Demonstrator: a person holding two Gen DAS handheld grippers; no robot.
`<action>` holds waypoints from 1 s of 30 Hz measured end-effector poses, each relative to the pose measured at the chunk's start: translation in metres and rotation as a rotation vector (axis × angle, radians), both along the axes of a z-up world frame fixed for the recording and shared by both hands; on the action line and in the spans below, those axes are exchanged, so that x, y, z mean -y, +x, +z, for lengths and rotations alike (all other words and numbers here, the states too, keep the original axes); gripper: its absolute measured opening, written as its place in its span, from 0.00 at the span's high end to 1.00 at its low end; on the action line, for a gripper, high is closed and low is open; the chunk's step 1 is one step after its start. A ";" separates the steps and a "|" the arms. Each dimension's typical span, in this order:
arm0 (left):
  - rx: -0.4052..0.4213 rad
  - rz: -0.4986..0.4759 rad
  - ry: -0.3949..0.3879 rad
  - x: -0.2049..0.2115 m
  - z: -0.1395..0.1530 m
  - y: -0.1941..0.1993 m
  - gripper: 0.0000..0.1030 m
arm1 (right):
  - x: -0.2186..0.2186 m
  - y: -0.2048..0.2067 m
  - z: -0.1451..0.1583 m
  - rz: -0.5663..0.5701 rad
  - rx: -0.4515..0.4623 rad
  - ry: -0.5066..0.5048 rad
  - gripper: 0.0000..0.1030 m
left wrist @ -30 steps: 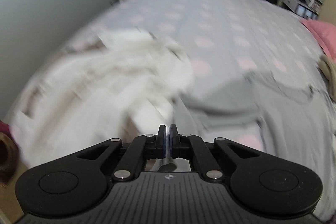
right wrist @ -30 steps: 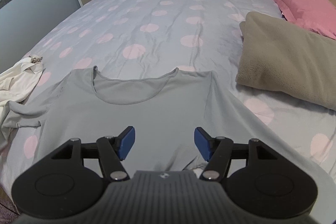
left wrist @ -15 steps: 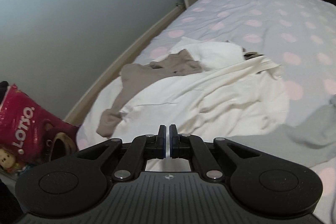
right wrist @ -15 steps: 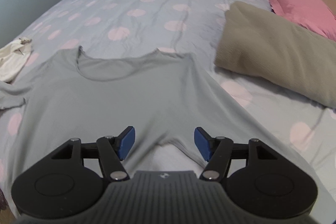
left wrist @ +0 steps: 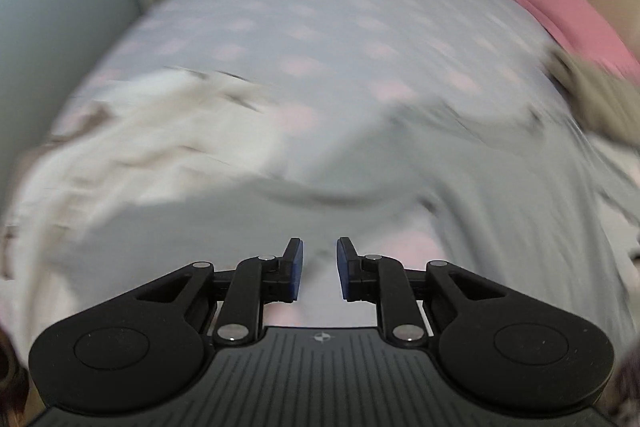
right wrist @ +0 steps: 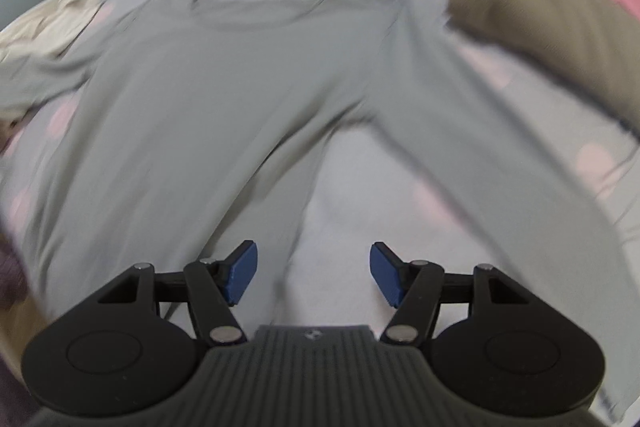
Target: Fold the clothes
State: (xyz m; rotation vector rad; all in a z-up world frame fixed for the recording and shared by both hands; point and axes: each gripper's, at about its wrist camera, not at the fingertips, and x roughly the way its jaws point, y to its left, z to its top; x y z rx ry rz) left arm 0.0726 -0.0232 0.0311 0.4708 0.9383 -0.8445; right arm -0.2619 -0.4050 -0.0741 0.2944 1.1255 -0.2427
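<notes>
Grey and long-sleeved, the shirt (right wrist: 224, 79) lies spread flat on the polka-dot bed (right wrist: 360, 211), neckline away from the cameras, a cream garment (left wrist: 132, 147) heaped beside its left sleeve and a tan pillow (right wrist: 552, 27) near its right. Over the near hem, the right claw (right wrist: 314, 273) hangs wide open with nothing between its blue pads, while the left claw (left wrist: 319, 269), its jaws having just been opening to a narrow gap, likewise grips nothing in a blurred view
</notes>
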 end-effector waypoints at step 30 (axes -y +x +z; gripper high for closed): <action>-0.150 -0.711 0.446 0.047 -0.162 -0.175 0.84 | -0.073 -0.067 -0.053 0.238 -0.288 0.101 0.71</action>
